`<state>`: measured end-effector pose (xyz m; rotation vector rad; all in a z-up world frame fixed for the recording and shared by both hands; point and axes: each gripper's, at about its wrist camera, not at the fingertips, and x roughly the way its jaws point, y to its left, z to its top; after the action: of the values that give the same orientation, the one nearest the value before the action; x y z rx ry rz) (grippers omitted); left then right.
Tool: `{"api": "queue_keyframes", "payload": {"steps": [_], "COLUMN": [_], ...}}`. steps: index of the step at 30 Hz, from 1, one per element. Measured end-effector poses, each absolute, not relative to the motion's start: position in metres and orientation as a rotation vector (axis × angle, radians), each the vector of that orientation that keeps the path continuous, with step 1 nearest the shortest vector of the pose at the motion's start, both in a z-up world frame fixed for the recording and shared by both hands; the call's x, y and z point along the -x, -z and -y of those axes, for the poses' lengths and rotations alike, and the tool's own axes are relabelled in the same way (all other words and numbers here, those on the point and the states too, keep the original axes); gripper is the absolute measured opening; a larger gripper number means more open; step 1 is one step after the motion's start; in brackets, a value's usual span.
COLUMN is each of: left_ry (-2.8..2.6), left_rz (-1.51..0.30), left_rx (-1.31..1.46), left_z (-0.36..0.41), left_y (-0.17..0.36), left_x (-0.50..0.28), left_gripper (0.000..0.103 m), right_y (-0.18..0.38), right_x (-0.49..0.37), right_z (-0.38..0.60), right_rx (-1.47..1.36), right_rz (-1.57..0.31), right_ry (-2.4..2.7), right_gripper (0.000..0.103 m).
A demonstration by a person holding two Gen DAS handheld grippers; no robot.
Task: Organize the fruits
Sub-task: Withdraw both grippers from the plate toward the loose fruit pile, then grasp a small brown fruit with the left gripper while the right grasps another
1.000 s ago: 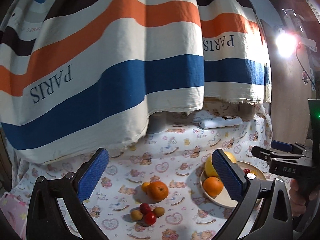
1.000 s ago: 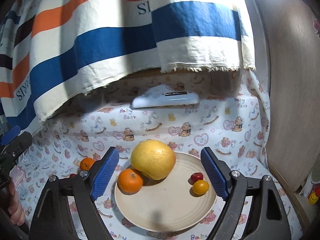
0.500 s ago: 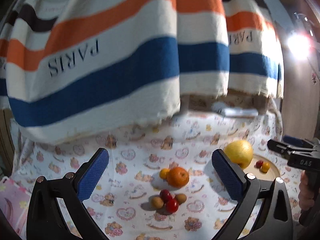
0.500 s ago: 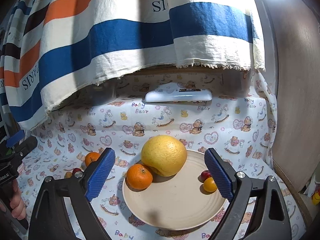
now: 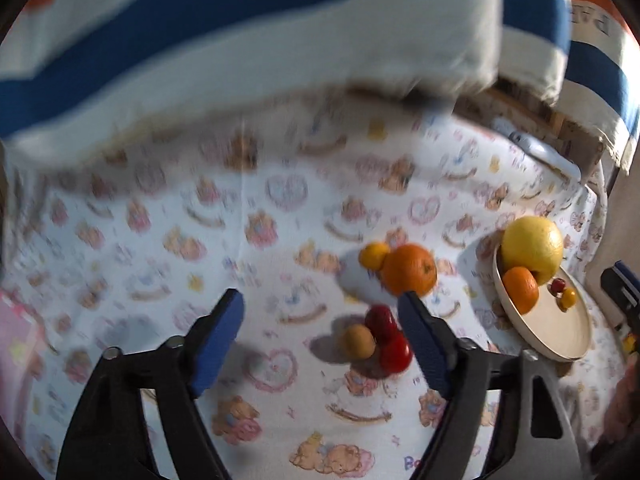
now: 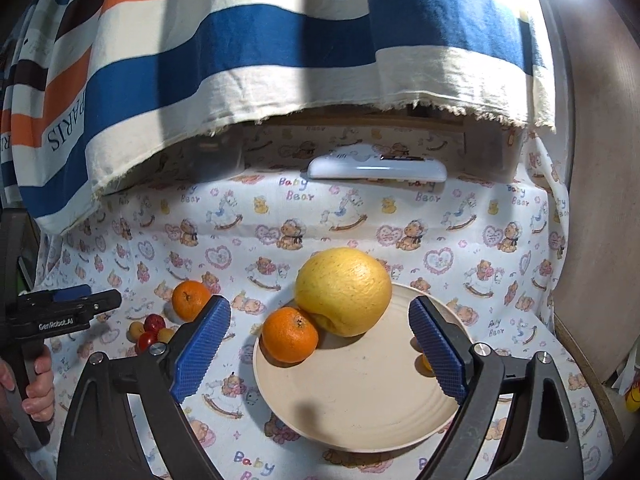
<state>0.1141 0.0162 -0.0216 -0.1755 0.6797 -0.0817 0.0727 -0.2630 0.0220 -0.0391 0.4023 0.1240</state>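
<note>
Left gripper [image 5: 320, 344]: jaws spread, empty.
Just ahead: small red and tan fruits [image 5: 378, 338] cluster by its right finger.
Beyond: loose orange [image 5: 410, 269].
Right gripper [image 6: 320, 344]: spread above plate [image 6: 360, 400].
Plate: tangerine [image 6: 290, 334], grapefruit [image 6: 343, 291].
Far: white remote [image 6: 377, 168], striped cloth [image 6: 248, 48].

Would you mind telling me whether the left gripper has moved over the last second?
Yes. The left gripper has come down and forward toward the loose orange on the tablecloth, which now sits much larger and nearer its open fingers.
</note>
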Motion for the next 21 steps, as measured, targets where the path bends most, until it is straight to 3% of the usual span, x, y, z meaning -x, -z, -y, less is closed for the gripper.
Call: {"api": "queue_keyframes", "payload": {"steps": [4,8,15,19,21], "left_ry": [0.129,0.167,0.202,0.245,0.266], "left_rz": [-0.781,-0.816,-0.808,-0.834,-0.854], "left_rx": [0.225,0.241,0.233,0.231,0.237], "left_z": [-0.019,-0.017,-0.012,-0.007,-0.006], "left_y": [0.037,0.043,0.042,0.045,0.047], "left_x": [-0.126,-0.130,-0.130,-0.137,-0.139], "left_gripper": [0.038,0.037,0.036,0.026,0.023], "right_y": [-0.019,-0.023,-0.026,-0.020,-0.016], "right_x": [-0.073,-0.072,-0.095,-0.118,-0.129], "right_z": [0.256,0.253,0.222,0.194,0.184], "right_rx": [0.086,0.085,0.000,-0.027,-0.065], "right_rz": [-0.410,-0.404,-0.561,-0.658,-0.693], "right_ry": [-0.101,-0.080,-0.163,-0.183,-0.201], "right_gripper": [0.092,0.092,0.090,0.067,0.062]}}
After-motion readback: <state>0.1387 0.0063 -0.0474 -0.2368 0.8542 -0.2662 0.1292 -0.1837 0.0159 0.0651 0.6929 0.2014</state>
